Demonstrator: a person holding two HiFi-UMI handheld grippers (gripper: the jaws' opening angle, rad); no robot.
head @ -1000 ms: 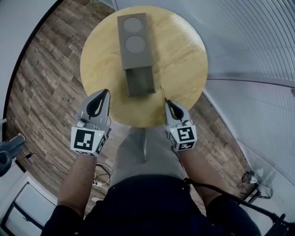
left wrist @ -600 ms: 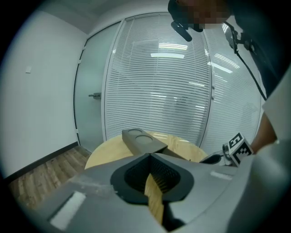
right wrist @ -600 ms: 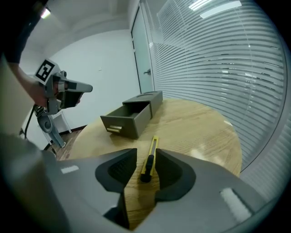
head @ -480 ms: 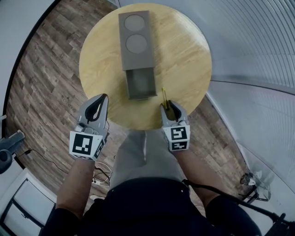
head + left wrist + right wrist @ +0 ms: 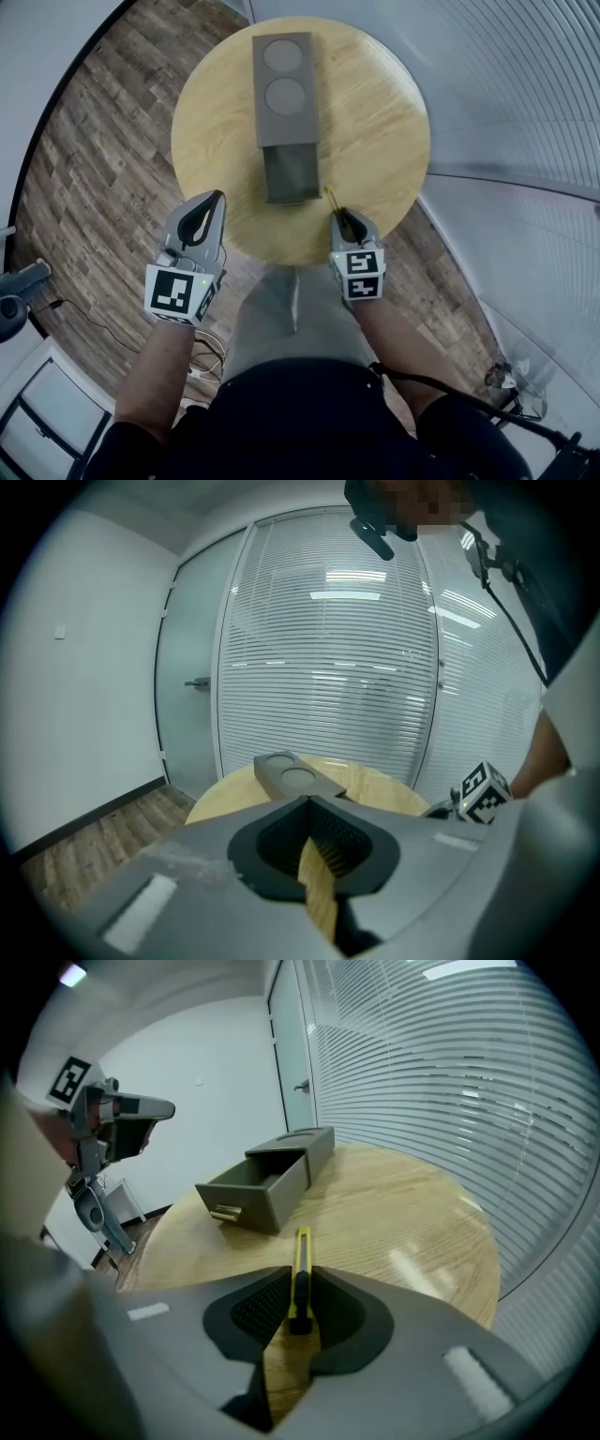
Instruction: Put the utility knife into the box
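A yellow utility knife (image 5: pixel 330 198) lies on the round wooden table (image 5: pixel 375 112), just right of the grey box's (image 5: pixel 286 84) pulled-out drawer (image 5: pixel 291 173). My right gripper (image 5: pixel 339 214) is at the table's near edge, its jaws closing round the knife's black rear end (image 5: pixel 300 1312). Both tips touch the knife, whose yellow body (image 5: pixel 302 1255) points toward the drawer (image 5: pixel 248 1194). My left gripper (image 5: pixel 217 197) hovers off the table's near left edge, shut and empty. Through the left gripper view the box (image 5: pixel 295 775) shows beyond the jaws.
The box has two round recesses (image 5: pixel 284 73) on its top and lies along the table's middle. Wood-plank floor (image 5: pixel 84 159) surrounds the table on the left. A glass wall with blinds (image 5: pixel 525 112) curves round the right. Cables (image 5: pixel 211 352) lie on the floor below.
The right gripper swung its tips toward the knife, opened, then closed in on the knife's rear end. The left gripper stayed in place, shut.
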